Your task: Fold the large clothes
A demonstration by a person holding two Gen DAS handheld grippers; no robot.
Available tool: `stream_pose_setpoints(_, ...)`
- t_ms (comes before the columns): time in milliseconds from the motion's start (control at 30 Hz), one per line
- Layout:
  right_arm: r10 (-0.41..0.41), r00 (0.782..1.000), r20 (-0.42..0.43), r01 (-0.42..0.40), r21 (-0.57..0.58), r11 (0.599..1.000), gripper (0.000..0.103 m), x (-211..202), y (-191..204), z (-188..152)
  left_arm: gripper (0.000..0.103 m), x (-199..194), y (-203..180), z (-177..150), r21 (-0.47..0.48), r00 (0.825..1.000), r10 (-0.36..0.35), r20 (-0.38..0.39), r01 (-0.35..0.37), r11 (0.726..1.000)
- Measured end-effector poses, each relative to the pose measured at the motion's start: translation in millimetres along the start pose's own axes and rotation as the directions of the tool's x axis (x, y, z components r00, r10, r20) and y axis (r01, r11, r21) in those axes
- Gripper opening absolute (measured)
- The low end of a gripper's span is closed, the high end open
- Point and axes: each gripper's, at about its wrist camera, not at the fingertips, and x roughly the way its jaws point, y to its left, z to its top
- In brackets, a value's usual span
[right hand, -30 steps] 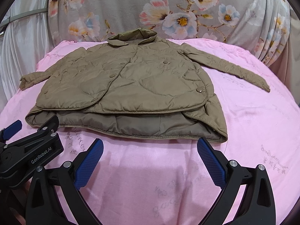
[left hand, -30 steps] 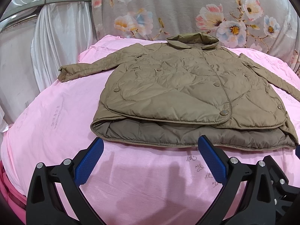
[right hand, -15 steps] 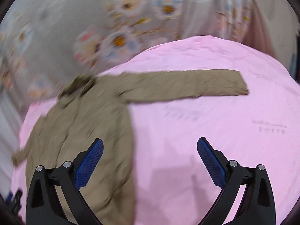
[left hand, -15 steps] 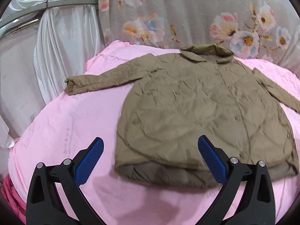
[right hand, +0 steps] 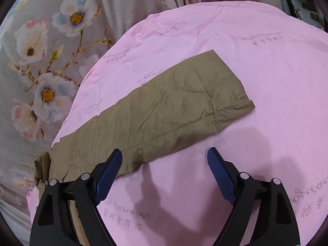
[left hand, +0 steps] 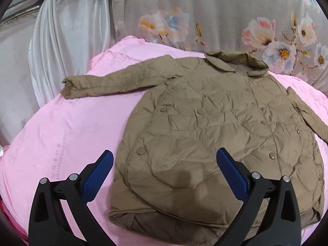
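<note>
A tan quilted jacket lies flat, front up, on a pink sheet, collar toward the floral cloth, one sleeve stretched out to the left. My left gripper hovers open above the jacket's lower left front, nothing between its blue pads. In the right wrist view the jacket's other sleeve runs diagonally across the pink sheet, its cuff up to the right. My right gripper hangs over the sheet just below that sleeve; its jaws are closing with nothing between them.
A grey floral cloth rises behind the surface, also as floral cloth in the right wrist view. A silvery curtain hangs at the left. The pink sheet's edge falls away at the left and near sides.
My left gripper moved forward over the jacket's hem. My right gripper swung far to the right and rolled, from facing the whole jacket to hovering by the right sleeve; its jaws have narrowed.
</note>
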Motion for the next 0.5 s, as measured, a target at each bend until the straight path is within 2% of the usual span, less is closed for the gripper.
stream_pose_setpoints(33,-0.001,1.0,0.009,0.001,0.003,1.0,0.057,4,2,5,0.098,3,-1,-3,0.001,1.0,0.001,-0.004,-0.001,1.0)
stream_pose_setpoints(67,0.002,1.0,0.006,-0.002,0.009,1.0,0.035,8,3,9,0.098,6,-1,-6,0.0,1.0,0.003,-0.007,-0.003,1.0)
stream_pose_setpoints(133,-0.003,1.0,0.003,0.003,0.046,0.999,0.014,14,6,19,0.098,11,-1,-11,-0.003,1.0,0.011,-0.016,-0.011,1.0)
stream_pose_setpoints(167,0.014,1.0,0.02,-0.015,0.066,0.998,0.009,13,10,23,0.098,14,0,-13,-0.007,1.0,0.014,-0.025,-0.014,1.0)
stream_pose_setpoints(233,0.053,0.996,0.075,-0.057,0.048,0.997,0.007,1,32,32,0.098,19,3,-18,-0.02,0.999,0.022,-0.041,-0.023,1.0)
stream_pose_setpoints(333,0.155,0.973,0.169,-0.133,-0.135,0.982,0.006,-36,101,35,0.098,25,6,-23,-0.03,0.998,0.037,-0.055,-0.039,0.999)
stream_pose_setpoints(400,0.256,0.948,0.189,-0.199,-0.274,0.941,0.006,-62,156,24,0.098,28,5,-27,-0.032,0.997,0.038,-0.065,-0.04,0.999)
stream_pose_setpoints(500,0.407,0.904,0.133,-0.295,-0.497,0.816,0.006,-92,248,-18,0.098,26,3,-28,-0.02,0.998,0.047,-0.051,-0.049,0.999)
